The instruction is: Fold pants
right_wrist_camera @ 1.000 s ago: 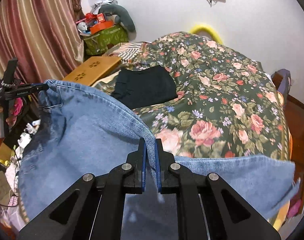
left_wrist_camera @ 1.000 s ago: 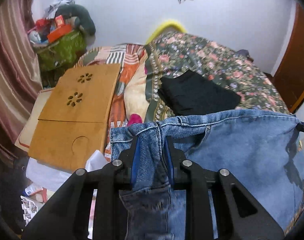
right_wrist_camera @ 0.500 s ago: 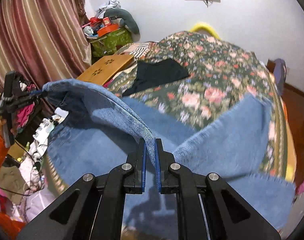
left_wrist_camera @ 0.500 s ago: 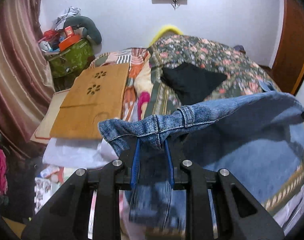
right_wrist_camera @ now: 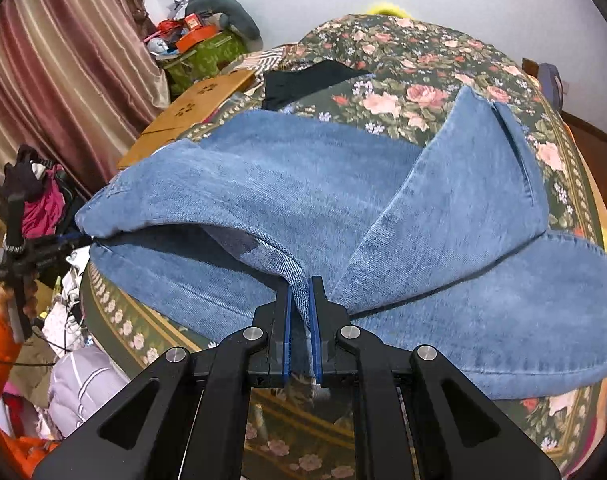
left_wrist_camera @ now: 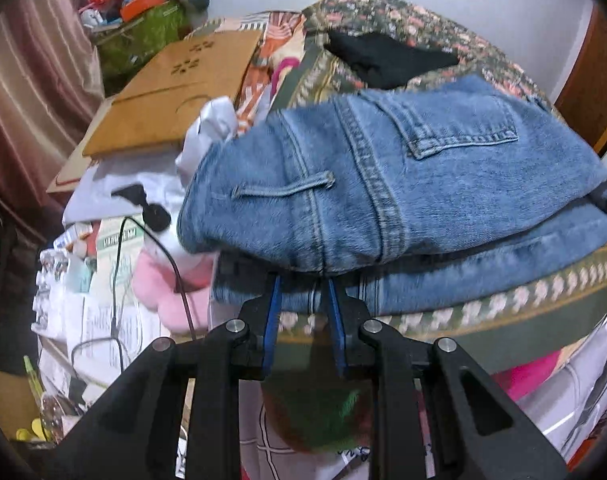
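Note:
Blue jeans (left_wrist_camera: 403,184) lie doubled over on the near edge of the flowered bed, back pocket up. My left gripper (left_wrist_camera: 301,280) is shut on the waistband edge of the jeans, at the bed's left corner. In the right wrist view the jeans (right_wrist_camera: 303,184) spread across the bedspread with one leg (right_wrist_camera: 475,184) folded up at the right. My right gripper (right_wrist_camera: 299,296) is shut on a fold of the denim edge. The left gripper (right_wrist_camera: 69,238) shows at the far left, pinching the other end of the same edge.
A folded black garment (left_wrist_camera: 383,60) lies further back on the flowered bedspread (right_wrist_camera: 423,68). A wooden lap table (left_wrist_camera: 175,92) leans at the bed's left side. Clutter, a pink plush (left_wrist_camera: 171,288) and cables lie on the floor at left. Curtains (right_wrist_camera: 55,80) hang at left.
Both grippers have come down and pulled toward me, laying the lifted jeans onto the bed. The waist half now lies folded over the legs near the bed's edge.

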Motion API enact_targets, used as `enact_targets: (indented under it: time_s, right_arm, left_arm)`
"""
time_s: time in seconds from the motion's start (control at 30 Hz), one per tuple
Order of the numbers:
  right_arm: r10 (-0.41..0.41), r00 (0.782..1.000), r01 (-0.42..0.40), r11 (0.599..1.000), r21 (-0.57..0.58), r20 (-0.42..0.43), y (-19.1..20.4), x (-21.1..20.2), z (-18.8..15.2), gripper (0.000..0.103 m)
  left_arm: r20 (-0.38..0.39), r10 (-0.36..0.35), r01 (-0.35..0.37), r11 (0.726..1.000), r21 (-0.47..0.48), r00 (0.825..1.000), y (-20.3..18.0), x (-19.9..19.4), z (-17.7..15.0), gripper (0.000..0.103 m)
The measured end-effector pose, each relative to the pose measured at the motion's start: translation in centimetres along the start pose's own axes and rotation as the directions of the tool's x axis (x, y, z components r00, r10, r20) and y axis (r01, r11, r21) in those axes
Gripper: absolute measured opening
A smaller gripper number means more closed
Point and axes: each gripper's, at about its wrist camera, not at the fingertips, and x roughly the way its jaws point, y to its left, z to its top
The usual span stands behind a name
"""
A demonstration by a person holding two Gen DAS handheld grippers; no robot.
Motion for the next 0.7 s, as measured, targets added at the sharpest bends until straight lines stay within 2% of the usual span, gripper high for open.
enact_targets:
  time_s: [0.13,0.27,0.3,0.33,0.4,0.5,0.6,0.7]
  right_arm:
    - [0.003,1.0,-0.003,1.0,-0.016,-0.015,0.1,-0.5,0.2,0.012]
    - [0.006,1.0,-0.007,1.0,-0.015,-0.029,0.0,-1.6,0.4,0.012]
    - [0.007,1.0,-0.008,1.0,-0.011,-0.024,-0.2,-2.1,0.6,0.012]
    - [0.002,1.0,-0.002,1.0,-0.007,-0.014,-0.5,-2.8,0.8,0.015]
    - [-0.002,1.0,0.002,1.0,0.002,0.004,-1.0,-3.9,1.3,0.018]
    - [-0.054,0.997,0.054,0.998,0.016,0.052,-2.4,-5.5,2.9,0.021]
    - [-0.107,0.991,0.103,0.994,0.049,0.084,-4.3,-6.1,4.9,0.037]
    - [-0.164,0.982,0.158,0.985,0.064,0.093,-6.4,-5.6,7.2,0.05]
  left_arm:
    - [-0.012,-0.017,0.017,0.999,-0.032,1.0,0.2,-1.0,0.2,0.023]
    - [0.036,-0.017,0.018,1.0,-0.021,0.999,0.1,-3.8,1.6,0.024]
    - [0.049,-0.011,0.012,1.0,-0.021,0.999,-0.1,-4.5,2.3,0.032]
    - [0.055,-0.007,0.008,1.0,-0.024,0.998,-0.2,-4.8,2.8,0.049]
    - [0.091,0.002,0.002,0.999,-0.042,0.996,-0.4,-5.6,4.4,0.063]
    - [0.117,0.007,-0.003,0.999,-0.036,0.993,-1.2,-5.6,7.1,0.064]
    - [0.133,0.005,-0.003,1.0,-0.014,0.991,-2.7,-4.9,10.2,0.065]
    - [0.154,0.005,-0.008,1.0,0.014,0.988,-4.5,-4.0,13.3,0.073]
